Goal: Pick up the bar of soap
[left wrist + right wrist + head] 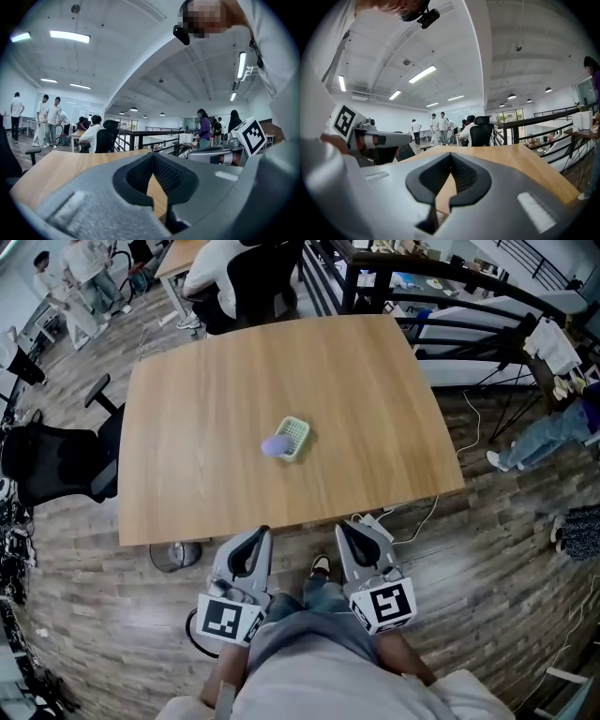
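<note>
Purple soap [274,445] lies mid surface [206,474], touching the left end of a small green basket [296,435]; can't tell if it's partly inside. Left tongs [260,533] and right tongs [346,527] sit side by side just off the near edge of the surface, over the floor [487,549], tips aimed at it. The soap is well ahead of both, roughly between their lines. Both tongs are fully closed, tips together, nothing in them. Only the head view shows soap and basket. The gripper views skim low over the surface top and show standing people [49,117], a black chair [480,131] and a railing [140,133]. Left gripper view also catches the marker cube [251,136] of the right tongs.
</note>
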Available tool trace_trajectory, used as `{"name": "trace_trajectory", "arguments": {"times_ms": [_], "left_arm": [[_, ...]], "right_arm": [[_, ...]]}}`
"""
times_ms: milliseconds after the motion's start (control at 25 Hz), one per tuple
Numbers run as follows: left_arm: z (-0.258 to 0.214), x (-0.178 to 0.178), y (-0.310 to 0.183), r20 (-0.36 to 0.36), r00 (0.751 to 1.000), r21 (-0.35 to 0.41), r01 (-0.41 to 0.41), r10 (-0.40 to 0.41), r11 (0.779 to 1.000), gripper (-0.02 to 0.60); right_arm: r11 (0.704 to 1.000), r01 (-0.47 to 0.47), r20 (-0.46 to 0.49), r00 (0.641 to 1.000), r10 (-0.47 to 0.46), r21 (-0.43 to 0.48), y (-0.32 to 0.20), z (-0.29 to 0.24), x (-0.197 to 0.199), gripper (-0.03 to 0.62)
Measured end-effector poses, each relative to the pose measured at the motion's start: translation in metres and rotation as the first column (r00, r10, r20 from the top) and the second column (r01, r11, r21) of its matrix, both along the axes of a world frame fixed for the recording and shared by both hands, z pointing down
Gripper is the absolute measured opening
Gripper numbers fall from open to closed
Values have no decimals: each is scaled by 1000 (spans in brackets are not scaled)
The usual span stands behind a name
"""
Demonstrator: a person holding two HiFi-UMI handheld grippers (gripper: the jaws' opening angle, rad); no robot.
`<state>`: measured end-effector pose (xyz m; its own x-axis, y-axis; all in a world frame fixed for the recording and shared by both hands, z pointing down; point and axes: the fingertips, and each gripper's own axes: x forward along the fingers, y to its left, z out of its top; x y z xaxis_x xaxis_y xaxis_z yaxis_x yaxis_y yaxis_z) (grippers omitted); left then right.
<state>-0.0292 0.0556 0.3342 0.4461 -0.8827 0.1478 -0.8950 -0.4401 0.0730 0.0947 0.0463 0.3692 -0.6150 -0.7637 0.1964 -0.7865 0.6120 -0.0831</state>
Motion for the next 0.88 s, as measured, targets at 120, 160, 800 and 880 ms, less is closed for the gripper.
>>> {"name": "trace_trajectory", "arguments": {"times_ms": [120, 160, 800, 880], "left_arm": [[-6, 6, -9, 24, 1000, 10, 5, -5, 1000, 2], [-8, 7, -12, 29, 1000, 12, 4, -5, 1000, 2], [12, 0, -56, 55, 998, -39, 32, -29, 999, 3], [18, -5, -67, 50, 998, -57, 41, -39, 997, 3]], "right_arm": [[1000, 18, -8, 1000, -18, 22, -13, -3, -1, 2], [999, 20, -8, 1000, -20, 26, -17, -3, -2, 2], [999, 37, -14, 999, -37, -15, -56, 10, -21, 2], [999, 38, -25, 999, -39, -28, -65, 14, -23, 2]]}}
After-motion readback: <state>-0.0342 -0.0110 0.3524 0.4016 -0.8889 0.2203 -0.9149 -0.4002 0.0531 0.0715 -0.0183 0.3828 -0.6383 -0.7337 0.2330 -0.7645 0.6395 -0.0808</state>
